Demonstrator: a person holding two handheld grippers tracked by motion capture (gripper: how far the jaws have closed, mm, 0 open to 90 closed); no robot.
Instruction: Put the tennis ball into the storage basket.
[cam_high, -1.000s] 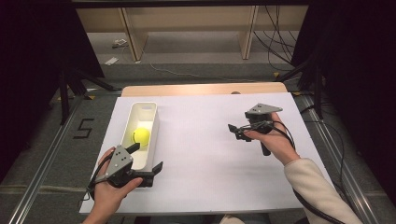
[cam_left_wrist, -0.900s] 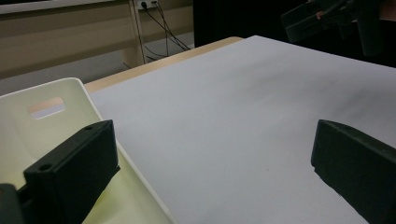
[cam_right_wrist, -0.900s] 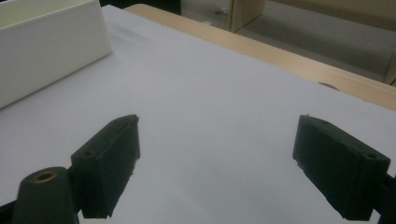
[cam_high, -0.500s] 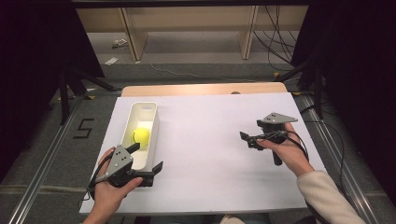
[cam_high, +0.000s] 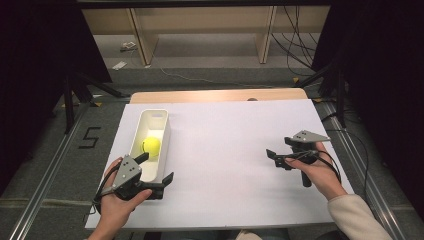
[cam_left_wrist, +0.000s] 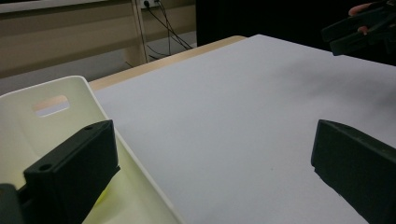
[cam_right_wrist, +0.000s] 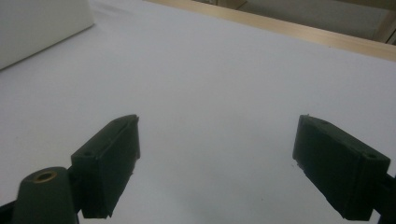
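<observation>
The left tongs (cam_high: 156, 176) sit at the near-left corner of the surface (cam_high: 230, 150), jaws spread wide and straddling the near end wall of the white bin (cam_high: 161, 145): in the left gripper view one jaw hangs inside the bin (cam_left_wrist: 56, 121) and the other stands outside, over the bare white sheet. Neither pad looks pressed against the wall, so this reads as a loose bracing or a readying to take the wall, not a grip. The right tongs (cam_high: 274, 156) hover near the right edge, well apart from the bin, jaws open and with nothing between them; the right gripper view shows bare sheet under both jaws. That empty, standing-off pose suggests the ball's placing is finished. The ball (cam_high: 151, 146) lies inside the bin, about midway along its length, resting on the floor of it. It is a small, yellow-green sphere, matte-looking like a tennis ball, and casts a yellowish tint on the bin's pale inner walls. The bin is long, narrow, with rounded corners and a handle slot in its far end.
</observation>
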